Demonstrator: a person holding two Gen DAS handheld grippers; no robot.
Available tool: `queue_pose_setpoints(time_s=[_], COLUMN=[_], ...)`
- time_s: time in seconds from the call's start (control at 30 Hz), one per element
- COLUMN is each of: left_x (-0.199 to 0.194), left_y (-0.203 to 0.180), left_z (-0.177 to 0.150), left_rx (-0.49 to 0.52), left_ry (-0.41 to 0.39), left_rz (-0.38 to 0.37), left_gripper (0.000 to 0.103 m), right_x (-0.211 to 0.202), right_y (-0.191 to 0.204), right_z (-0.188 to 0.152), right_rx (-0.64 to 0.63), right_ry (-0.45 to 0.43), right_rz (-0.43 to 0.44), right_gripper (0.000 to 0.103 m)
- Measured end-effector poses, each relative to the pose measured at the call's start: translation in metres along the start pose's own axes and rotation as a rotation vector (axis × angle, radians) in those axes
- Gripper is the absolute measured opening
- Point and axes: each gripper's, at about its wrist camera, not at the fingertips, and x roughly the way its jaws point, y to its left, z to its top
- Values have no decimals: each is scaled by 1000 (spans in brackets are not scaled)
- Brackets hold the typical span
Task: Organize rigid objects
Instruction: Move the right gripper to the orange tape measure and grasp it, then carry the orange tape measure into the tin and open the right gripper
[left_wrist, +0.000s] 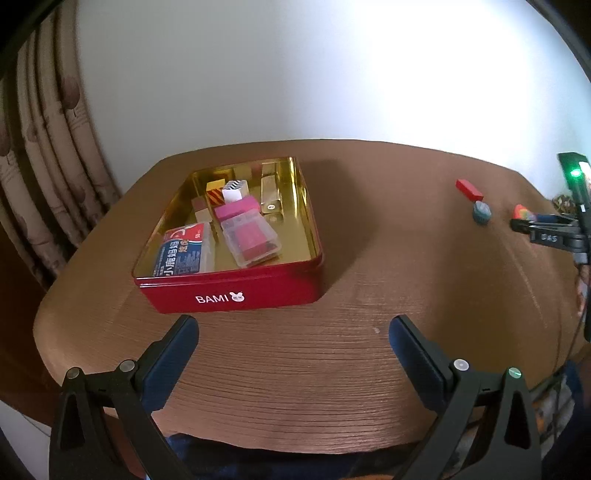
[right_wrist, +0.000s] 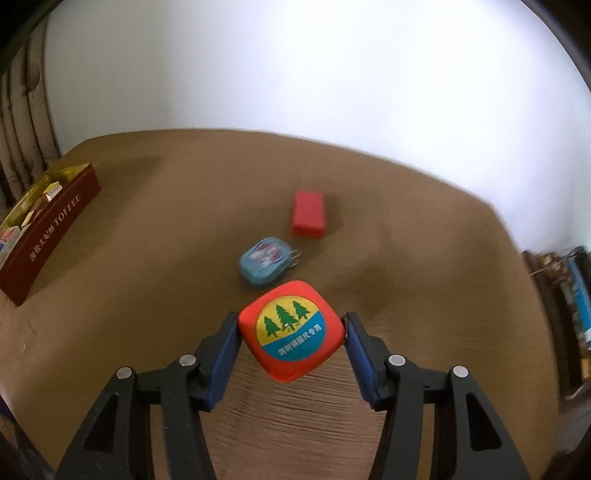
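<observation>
My right gripper (right_wrist: 291, 332) is shut on an orange tape measure (right_wrist: 290, 330) with a tree label and holds it over the brown table. Just beyond it lie a small blue tape measure (right_wrist: 266, 260) and a red block (right_wrist: 308, 214). The red BAMI tin (left_wrist: 229, 291) stands open on the left of the table and holds several boxes and blocks; in the right wrist view the tin (right_wrist: 48, 236) is at the far left. My left gripper (left_wrist: 293, 332) is open and empty, in front of the tin. In the left wrist view the red block (left_wrist: 469, 189) and blue tape measure (left_wrist: 481, 213) lie at the right.
The round brown table (left_wrist: 295, 369) has its near edge just under my left gripper. A curtain (left_wrist: 40, 147) hangs at the left and a white wall stands behind. Shelving with clutter (right_wrist: 569, 295) is at the far right.
</observation>
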Motion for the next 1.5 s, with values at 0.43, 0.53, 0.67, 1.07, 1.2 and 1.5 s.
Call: queue_pose_setpoints(time_s=[0.43, 0.53, 0.67, 1.07, 1.2, 1.5], left_x=[-37, -41, -42, -46, -47, -65], left_y=[-8, -4, 3, 17, 25, 66], left_z=[6, 6, 5, -4, -7, -28], left_rx=[26, 10, -20, -69, -98, -236], left_ry=[-96, -105, -104, -83, -77, -67], left_rz=[-9, -2, 5, 22, 30, 66], left_gripper=[102, 102, 102, 102, 102, 102], right_x=[-87, -105, -132, -145, -142, -132], right_y=[-10, 6, 29, 105, 127, 173], right_z=[62, 76, 86, 100, 103, 108], right_rx=[33, 15, -37, -144, -170, -221], right_ry=[-98, -127, -164, -189, -184, -161], right_rz=[-137, -125, -112, -37, -15, 34], right_gripper=[57, 57, 57, 57, 57, 57])
